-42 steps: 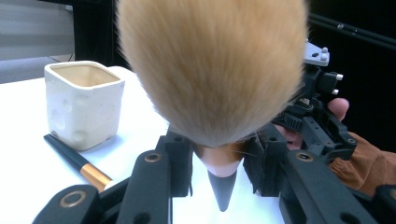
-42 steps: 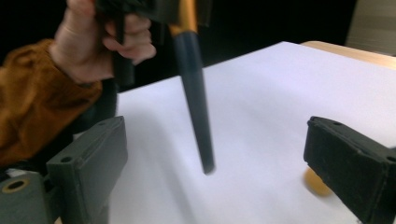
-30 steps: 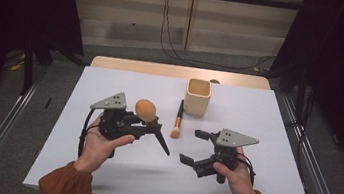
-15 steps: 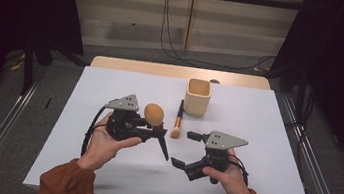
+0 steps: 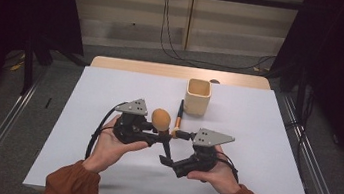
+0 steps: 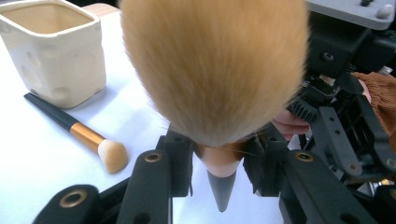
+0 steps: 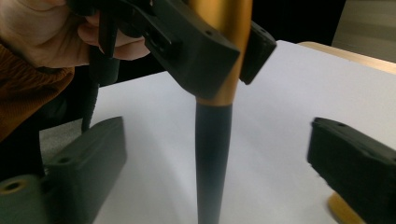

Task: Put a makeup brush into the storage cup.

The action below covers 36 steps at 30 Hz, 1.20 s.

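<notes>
We find the left claw (image 5: 157, 134) clenched on the large brush (image 5: 161, 119) at its gold ferrule, bristles up, above the tabletop (image 5: 265, 139) centre. The right claw (image 5: 169, 147), jaws just closing, stands released around the dark handle, not touching. A small brush (image 5: 177, 120) lies beside the cup (image 5: 197, 97).

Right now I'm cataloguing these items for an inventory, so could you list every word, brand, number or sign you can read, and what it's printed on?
None: no readable text anywhere.
Cream square ceramic cup: dimpled walls, no print.
Large fluffy tan-bristled brush with gold ferrule and black handle, held in the left gripper: no marking.
Small black-handled brush with copper ferrule on the white table: no marking.
Grey three-cornered plate on the right gripper: bare.
</notes>
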Motion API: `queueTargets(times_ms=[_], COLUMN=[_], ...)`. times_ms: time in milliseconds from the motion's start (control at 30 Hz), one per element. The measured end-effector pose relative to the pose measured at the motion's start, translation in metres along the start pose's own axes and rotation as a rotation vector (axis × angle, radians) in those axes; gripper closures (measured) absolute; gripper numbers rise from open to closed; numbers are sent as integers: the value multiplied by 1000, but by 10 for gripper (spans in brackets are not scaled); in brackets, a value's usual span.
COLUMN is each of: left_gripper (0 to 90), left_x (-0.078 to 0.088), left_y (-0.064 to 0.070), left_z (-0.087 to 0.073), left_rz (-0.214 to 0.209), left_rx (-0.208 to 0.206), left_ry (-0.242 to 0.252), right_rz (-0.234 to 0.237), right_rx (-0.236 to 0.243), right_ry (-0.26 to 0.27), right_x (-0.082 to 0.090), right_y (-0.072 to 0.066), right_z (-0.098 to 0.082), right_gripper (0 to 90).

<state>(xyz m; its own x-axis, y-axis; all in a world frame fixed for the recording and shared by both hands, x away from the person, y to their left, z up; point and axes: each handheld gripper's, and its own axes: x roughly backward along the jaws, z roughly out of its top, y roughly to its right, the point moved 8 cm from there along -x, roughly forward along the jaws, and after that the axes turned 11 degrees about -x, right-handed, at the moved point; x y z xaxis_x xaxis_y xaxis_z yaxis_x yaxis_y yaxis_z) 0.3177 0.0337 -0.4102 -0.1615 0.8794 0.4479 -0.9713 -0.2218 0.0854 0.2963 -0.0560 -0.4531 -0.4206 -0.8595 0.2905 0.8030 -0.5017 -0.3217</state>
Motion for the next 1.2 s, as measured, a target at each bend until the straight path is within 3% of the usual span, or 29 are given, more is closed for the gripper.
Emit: queueTargets(times_ms=[67,300,467,600,700,1067,1200], left_gripper=[655,655,654,655,655,647,576], left_x=[-2,-4,-4,-5,-5,-6,-6], left_y=[1,0,-1,0,0,-2,-2], left_z=[-1,-3,-4,-5,-5,-4,-3], left_rz=[2,7,14,13,12,10,10], left_rx=[-3,9,8,11,9,32,41], left_ry=[0,6,12,15,17,52,70], right_rz=[-3,-10,4,22,24,34,34], right_rx=[14,-36,-50,-55,-63,-69,-61], right_ry=[8,1,-1,3,5,8,6], right_x=[0,-1,-2,-2,-2,-1,0], right_y=[-1,4,3,2,2,4,4], right_z=[1,0,-1,-1,-1,0,-1], right_gripper=[169,421,607,705,747,752,753])
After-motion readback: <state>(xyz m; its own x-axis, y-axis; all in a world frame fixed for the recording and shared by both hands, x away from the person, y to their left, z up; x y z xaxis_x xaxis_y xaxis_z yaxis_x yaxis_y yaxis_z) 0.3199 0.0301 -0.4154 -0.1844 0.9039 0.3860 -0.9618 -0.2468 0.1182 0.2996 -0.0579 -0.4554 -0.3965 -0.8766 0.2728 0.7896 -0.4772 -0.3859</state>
